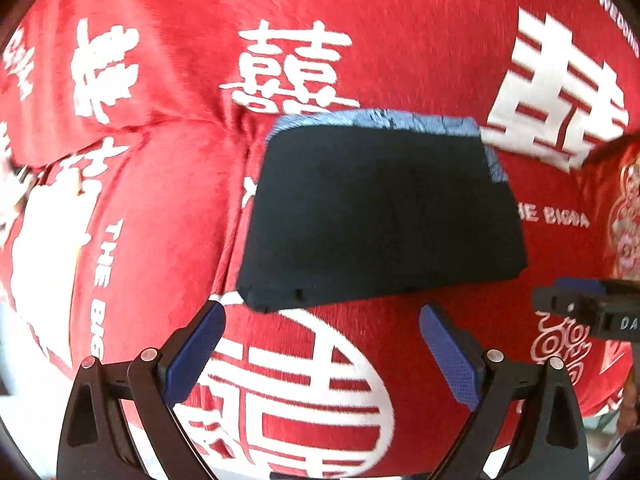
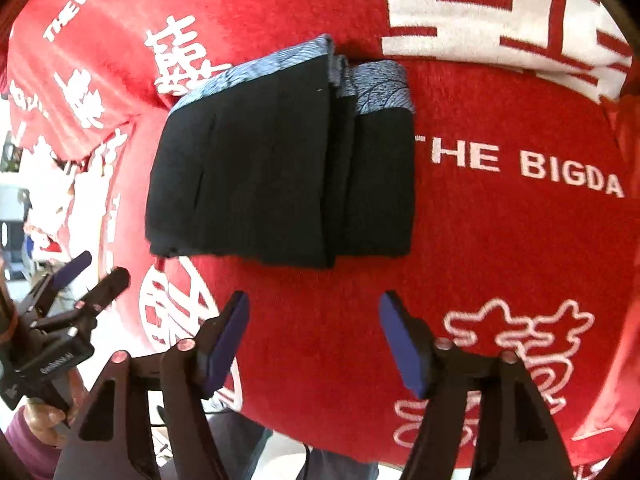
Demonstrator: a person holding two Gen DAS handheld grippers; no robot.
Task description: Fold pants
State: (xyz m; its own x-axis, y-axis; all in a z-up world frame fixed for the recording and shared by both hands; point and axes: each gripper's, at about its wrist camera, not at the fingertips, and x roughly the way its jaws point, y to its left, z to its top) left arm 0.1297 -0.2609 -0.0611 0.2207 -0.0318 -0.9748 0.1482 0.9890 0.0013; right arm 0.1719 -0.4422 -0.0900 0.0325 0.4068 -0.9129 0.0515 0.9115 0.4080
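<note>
The pants (image 1: 380, 212) are dark navy with a light blue patterned waistband. They lie folded into a compact rectangle on the red blanket (image 1: 168, 208). In the right wrist view the pants (image 2: 280, 168) show stacked folded layers with the waistband at the far edge. My left gripper (image 1: 322, 320) is open and empty, just short of the near edge of the pants. My right gripper (image 2: 314, 308) is open and empty, a little back from the pants. The left gripper (image 2: 94, 270) also shows at the left of the right wrist view.
The red blanket (image 2: 500, 240) has white characters and "THE BIGDA" lettering and covers a soft, creased surface. The right gripper body (image 1: 592, 308) shows at the right edge of the left wrist view. The blanket's near edge (image 2: 320, 452) drops off below.
</note>
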